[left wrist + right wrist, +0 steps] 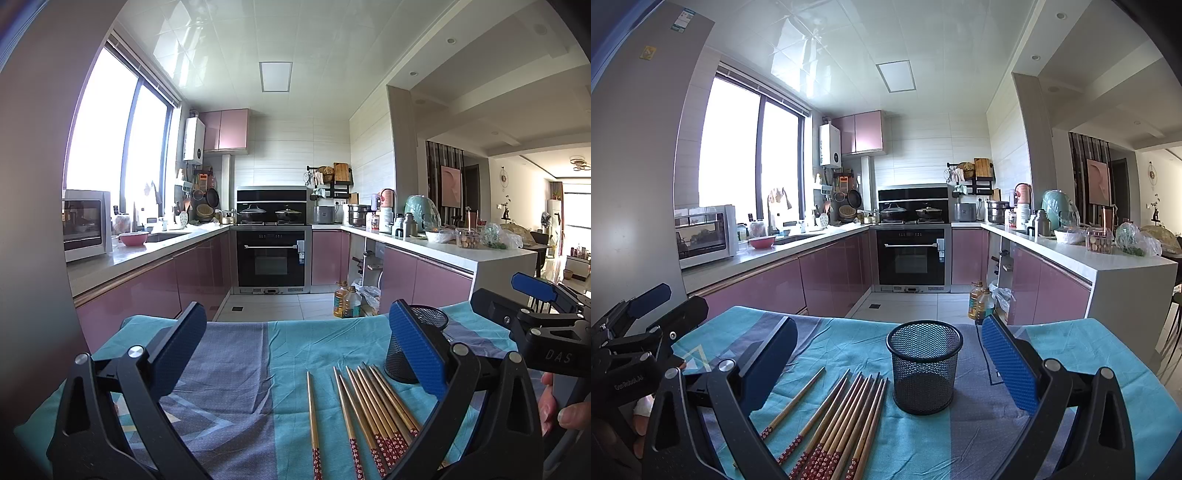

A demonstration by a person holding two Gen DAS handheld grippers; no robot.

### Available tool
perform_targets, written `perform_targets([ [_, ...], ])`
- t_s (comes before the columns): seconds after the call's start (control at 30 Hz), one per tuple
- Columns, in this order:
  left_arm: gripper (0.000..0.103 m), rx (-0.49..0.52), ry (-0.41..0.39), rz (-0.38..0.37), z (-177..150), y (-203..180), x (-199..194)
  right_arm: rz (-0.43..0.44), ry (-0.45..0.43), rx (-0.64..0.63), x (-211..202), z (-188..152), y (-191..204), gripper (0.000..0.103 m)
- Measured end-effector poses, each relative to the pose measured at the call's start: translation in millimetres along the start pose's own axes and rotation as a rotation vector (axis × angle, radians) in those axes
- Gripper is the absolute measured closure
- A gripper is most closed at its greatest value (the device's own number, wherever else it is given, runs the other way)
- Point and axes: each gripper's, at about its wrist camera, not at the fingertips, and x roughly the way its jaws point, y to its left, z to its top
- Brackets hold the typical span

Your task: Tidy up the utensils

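We hold our left gripper (295,354) and right gripper (890,358) with jaws spread wide, gripping nothing, above the bench (1089,343); chopsticks (834,421) lie beside the mesh cup (924,365).

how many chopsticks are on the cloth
8 by my count: one chopstick lies apart on the left, seven more fan out beside the mesh cup. Their ends run out of frame.
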Motion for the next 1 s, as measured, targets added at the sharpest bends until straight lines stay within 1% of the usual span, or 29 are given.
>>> perform_targets([
  [1.0, 0.006, 0.000, 0.000, -0.001, 0.0, -0.4, 0.2, -0.001, -0.002, -0.001, 0.2, 1.7, 4.8, 0.006],
])
